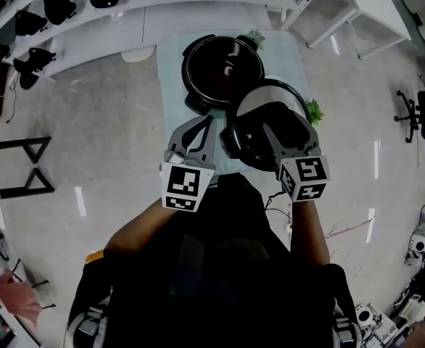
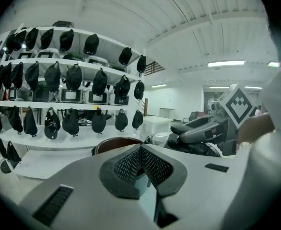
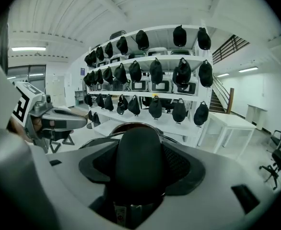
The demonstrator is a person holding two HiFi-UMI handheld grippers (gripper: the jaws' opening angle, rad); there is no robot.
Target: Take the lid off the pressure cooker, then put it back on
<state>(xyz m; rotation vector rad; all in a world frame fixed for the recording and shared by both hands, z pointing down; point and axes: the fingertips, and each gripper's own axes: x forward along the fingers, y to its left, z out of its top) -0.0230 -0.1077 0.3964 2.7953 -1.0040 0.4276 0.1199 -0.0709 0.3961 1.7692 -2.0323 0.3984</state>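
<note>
Lid (image 1: pixel 247 125) hangs clamped in right tongs (image 1: pixel 272 119) beside the cooker (image 1: pixel 222 67); left tongs (image 1: pixel 199 132) closed on nothing.

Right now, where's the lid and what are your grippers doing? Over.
Right gripper shut on lid, held off the cooker. Left gripper shut, empty. Cooker open, nothing blocking it.

The cooker (image 1: pixel 222 67) is glossy black, the lid (image 1: pixel 243 140) black with a silvery rim, the table (image 1: pixel 170 64) pale bluish white, and the left gripper (image 2: pixel 141 150) and right gripper (image 3: pixel 139 159) pale grey with black meshed pads (image 2: pixel 126 169) and white cubes (image 1: pixel 183 187) bearing black square markers.
</note>
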